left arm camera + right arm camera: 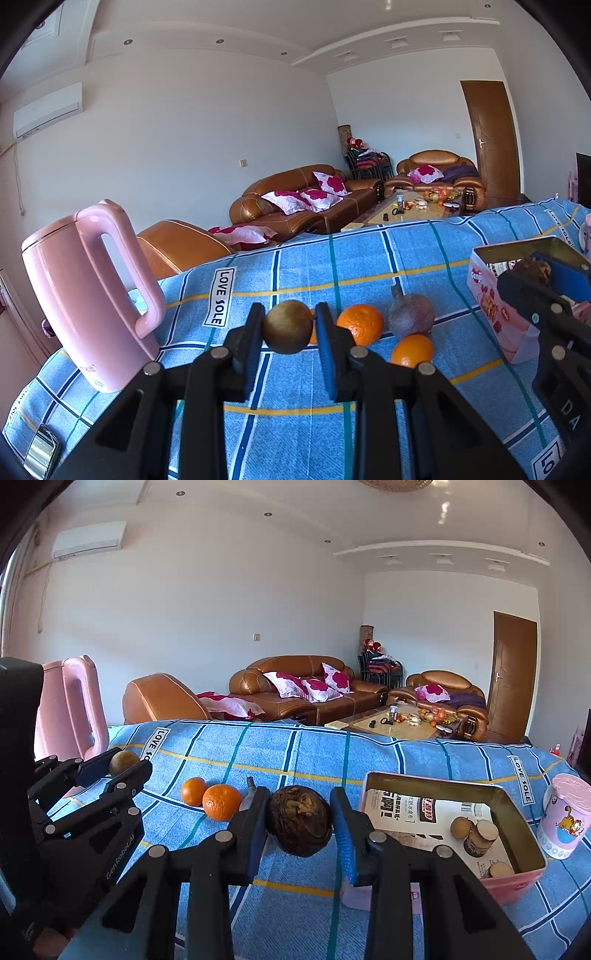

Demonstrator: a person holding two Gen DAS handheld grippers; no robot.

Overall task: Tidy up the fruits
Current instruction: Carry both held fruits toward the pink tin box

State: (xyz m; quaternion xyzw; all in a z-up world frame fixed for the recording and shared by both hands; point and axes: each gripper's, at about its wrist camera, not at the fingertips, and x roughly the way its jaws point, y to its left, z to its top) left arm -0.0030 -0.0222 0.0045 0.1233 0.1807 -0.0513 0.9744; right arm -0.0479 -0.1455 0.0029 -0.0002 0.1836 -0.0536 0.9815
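Left gripper [288,328] clamped on round brown-green fruit [287,326], lifted left of pink rectangular tin [515,814]. Right gripper [298,821] clamped on dark wrinkled round fruit [299,820] beside tin. Tin holds printed paper [413,812], small brown fruit [461,827], small jar [480,837]. Two oranges [221,801] left of tin.

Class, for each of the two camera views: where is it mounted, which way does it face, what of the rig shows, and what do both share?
Left wrist: on the left gripper, facing sofas, gripping a brown fruit; right gripper at its right.
Right wrist: on the right gripper, holding a dark wrinkled fruit beside the tin.
Shared: oranges, blue cloth.
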